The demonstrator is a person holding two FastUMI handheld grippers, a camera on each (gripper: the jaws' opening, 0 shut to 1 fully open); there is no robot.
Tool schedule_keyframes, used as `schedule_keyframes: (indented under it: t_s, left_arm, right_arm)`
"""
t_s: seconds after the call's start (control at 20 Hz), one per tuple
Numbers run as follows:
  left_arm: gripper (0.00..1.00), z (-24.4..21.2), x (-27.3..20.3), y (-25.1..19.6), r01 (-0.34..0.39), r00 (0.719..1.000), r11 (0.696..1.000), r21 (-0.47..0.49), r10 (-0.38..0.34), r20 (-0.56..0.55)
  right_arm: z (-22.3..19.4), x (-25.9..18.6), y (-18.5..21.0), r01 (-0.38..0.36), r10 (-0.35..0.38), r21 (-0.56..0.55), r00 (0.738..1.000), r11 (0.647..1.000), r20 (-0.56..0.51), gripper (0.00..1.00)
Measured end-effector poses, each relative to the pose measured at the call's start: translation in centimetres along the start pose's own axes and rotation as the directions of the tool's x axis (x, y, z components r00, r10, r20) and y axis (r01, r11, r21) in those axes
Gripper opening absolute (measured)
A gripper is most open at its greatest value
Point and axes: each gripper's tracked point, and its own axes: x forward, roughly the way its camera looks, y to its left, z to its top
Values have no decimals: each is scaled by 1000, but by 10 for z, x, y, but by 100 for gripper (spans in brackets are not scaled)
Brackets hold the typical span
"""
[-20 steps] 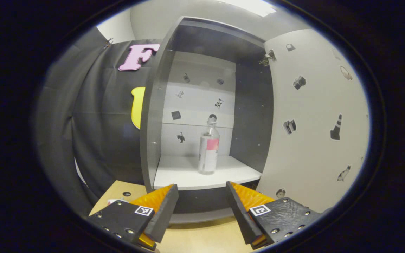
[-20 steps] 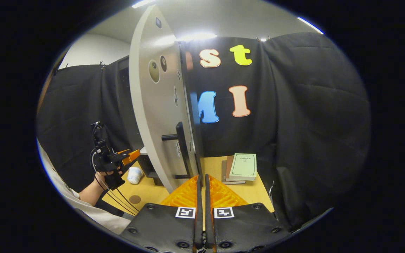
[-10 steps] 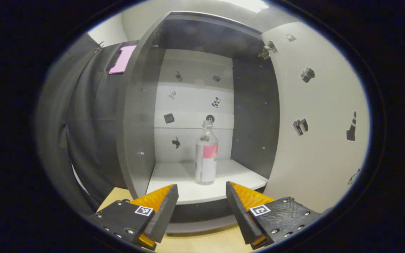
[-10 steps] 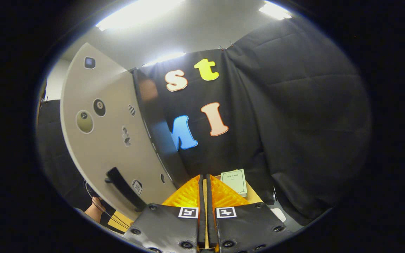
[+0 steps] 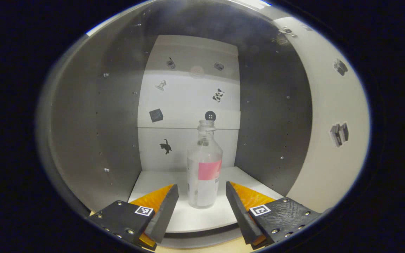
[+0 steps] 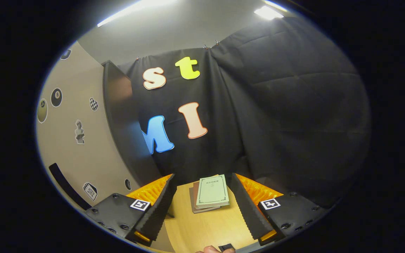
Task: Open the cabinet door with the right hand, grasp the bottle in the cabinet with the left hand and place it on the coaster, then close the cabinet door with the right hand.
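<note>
Left gripper view: wide-open fingers flank the clear bottle on the cabinet shelf without touching, while the right gripper gapes empty before stacked books.

Cabinet mouth open, straight lane in

Door swung wide to the rt, shelf bare either side of bottle; dark side walls hem the lane. Rt view: stacked books sit mid tabletop, w/ door edge at lt.

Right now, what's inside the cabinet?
One bottle, upright on the white shelf, stickers on the back panel. The space below the shelf is hidden.
</note>
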Motion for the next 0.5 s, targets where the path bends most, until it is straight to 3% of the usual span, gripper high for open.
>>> schedule_keyframes:
  t_s: [0.5]
  left_arm:
    - [83,18,48,-2,41,998,999,-24,-40,40]
  right_arm:
    - [-2,21,-20,51,-51,4,998,999,-29,98]
